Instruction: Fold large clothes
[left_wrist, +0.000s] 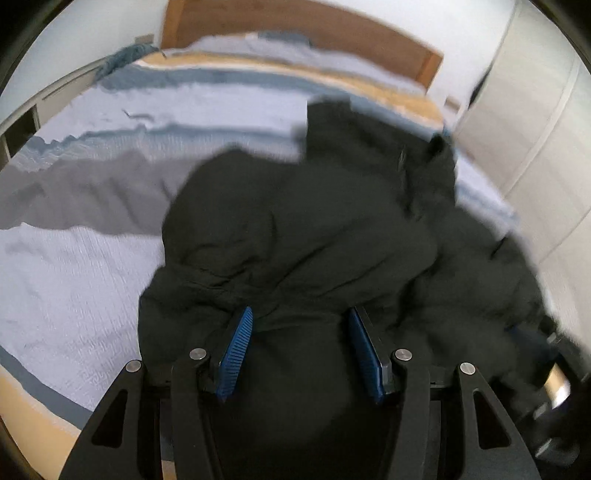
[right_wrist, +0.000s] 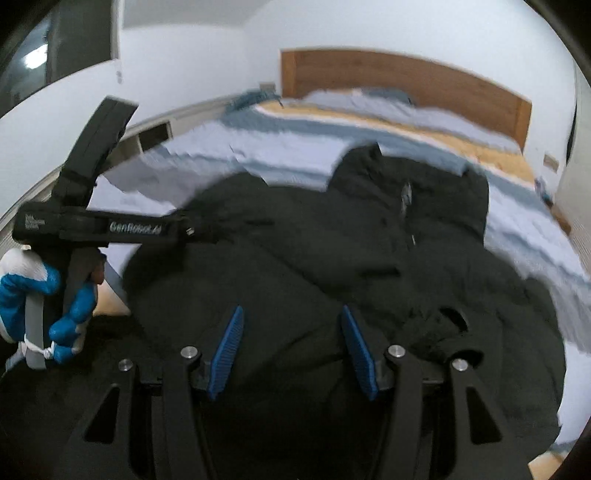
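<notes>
A large black garment (left_wrist: 314, 229) lies crumpled on the bed, spread toward the near edge; it also shows in the right wrist view (right_wrist: 332, 251). My left gripper (left_wrist: 301, 317) is open, its blue pads (left_wrist: 236, 350) wide apart just above the garment's near folds. My right gripper (right_wrist: 291, 315) is open too, with blue pads (right_wrist: 356, 350) apart over the garment's near part. The left gripper's black body (right_wrist: 110, 229) and the gloved hand (right_wrist: 44, 302) holding it show at the left of the right wrist view. The frames are motion-blurred.
The bed (left_wrist: 92, 258) has a striped blue, grey and yellow cover and a wooden headboard (right_wrist: 406, 77). A white wardrobe (left_wrist: 535, 129) stands at the right. A low shelf (right_wrist: 155, 136) runs along the left wall.
</notes>
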